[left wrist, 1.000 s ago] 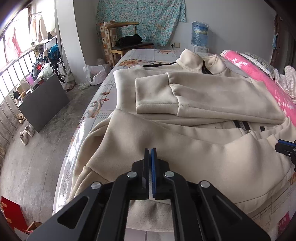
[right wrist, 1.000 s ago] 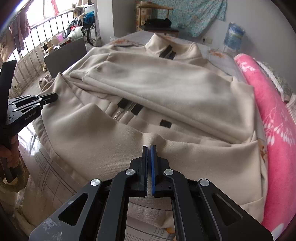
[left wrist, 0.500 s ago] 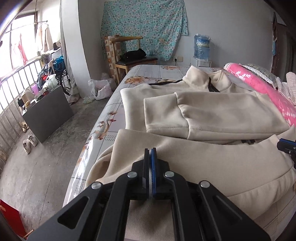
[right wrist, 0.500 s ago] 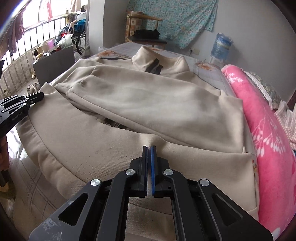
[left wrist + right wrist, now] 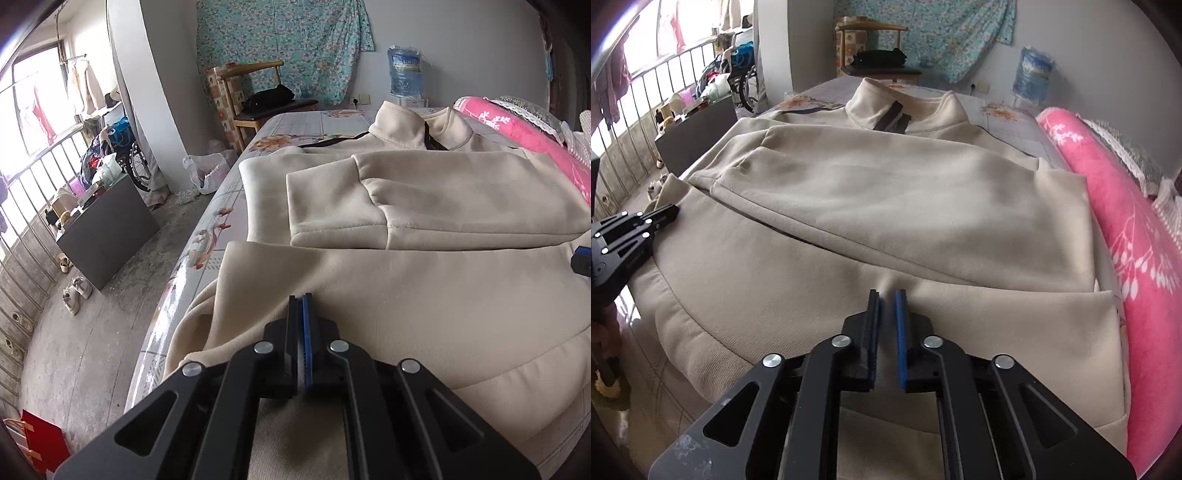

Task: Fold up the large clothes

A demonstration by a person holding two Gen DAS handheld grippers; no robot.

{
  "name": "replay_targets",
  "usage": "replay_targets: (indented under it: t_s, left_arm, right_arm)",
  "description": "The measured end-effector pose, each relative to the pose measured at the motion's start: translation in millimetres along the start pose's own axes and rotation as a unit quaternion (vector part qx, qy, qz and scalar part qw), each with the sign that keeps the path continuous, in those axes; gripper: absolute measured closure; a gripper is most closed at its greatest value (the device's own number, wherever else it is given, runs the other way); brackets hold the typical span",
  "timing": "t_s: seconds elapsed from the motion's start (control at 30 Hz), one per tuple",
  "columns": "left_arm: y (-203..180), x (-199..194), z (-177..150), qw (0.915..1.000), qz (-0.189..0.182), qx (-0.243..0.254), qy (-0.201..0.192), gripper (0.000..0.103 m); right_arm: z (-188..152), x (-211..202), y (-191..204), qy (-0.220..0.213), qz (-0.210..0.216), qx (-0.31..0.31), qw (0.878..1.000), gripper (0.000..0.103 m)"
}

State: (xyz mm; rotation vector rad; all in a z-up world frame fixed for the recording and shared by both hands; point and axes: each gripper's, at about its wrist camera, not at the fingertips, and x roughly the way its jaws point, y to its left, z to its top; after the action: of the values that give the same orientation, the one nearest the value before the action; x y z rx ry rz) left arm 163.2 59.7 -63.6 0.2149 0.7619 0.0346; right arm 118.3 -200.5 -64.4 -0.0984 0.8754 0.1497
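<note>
A beige zip-up sweatshirt lies on a floral-sheeted bed, pink blanket alongside. The left gripper pinches its folded-up bottom; the right gripper stands slightly parted, its hold unclear.

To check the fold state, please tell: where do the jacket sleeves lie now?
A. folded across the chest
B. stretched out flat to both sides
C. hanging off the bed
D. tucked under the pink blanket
A: both sleeves lie crossed over the body of the jacket, their cuffs on top of it.
</note>
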Motion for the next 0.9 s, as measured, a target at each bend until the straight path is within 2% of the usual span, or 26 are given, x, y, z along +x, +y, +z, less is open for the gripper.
replay_targets:
  t_s: [0.03,0.2,0.3,0.47,0.53,0.57,0.6,0.7,0.73,0.8,0.83,0.9]
  left_arm:
    - [-1,0,0,1.0000,0.004,0.005,0.001,0.101]
    - [0,1,1,1.0000,0.002,0.007,0.007,0.101]
    - [1,1,1,1.0000,0.000,0.006,0.008,0.101]
    - [1,1,1,0.9999,0.003,0.009,0.009,0.101]
    - [1,1,1,0.9999,0.001,0.009,0.009,0.101]
    - [1,1,1,0.9999,-0.002,0.009,0.010,0.101]
    - [2,1,1,0.9999,-0.005,0.009,0.010,0.101]
    - [3,2,2,0.9997,-0.012,0.012,0.014,0.101]
    - [4,2,3,0.9997,-0.014,0.013,0.016,0.101]
    - [5,2,3,0.9996,-0.019,0.012,0.019,0.101]
    - [5,2,4,0.9995,-0.021,0.012,0.020,0.101]
    - [5,3,5,0.9994,-0.025,0.012,0.022,0.100]
  right_arm:
    - [0,-7,-9,-0.005,0.005,0.012,1.000,0.085]
    - [-9,-59,-65,-0.040,-0.042,0.065,0.996,0.085]
    - [-20,-72,-88,-0.030,-0.031,0.087,0.995,0.083]
    - [-32,-54,-80,0.008,-0.028,0.053,0.998,0.087]
    - [-34,-39,-84,0.020,-0.074,0.045,0.996,0.091]
    - [-36,-30,-91,0.029,-0.108,0.042,0.993,0.100]
    - [-37,-24,-99,0.032,-0.124,0.046,0.991,0.103]
    - [-37,-32,-118,0.018,-0.088,0.101,0.991,0.103]
    - [-35,-39,-117,0.010,-0.097,0.102,0.990,0.103]
    - [-33,-54,-108,-0.007,-0.108,0.093,0.990,0.096]
    - [-31,-62,-101,-0.017,-0.095,0.086,0.992,0.096]
    - [-29,-77,-73,-0.036,-0.033,0.053,0.997,0.096]
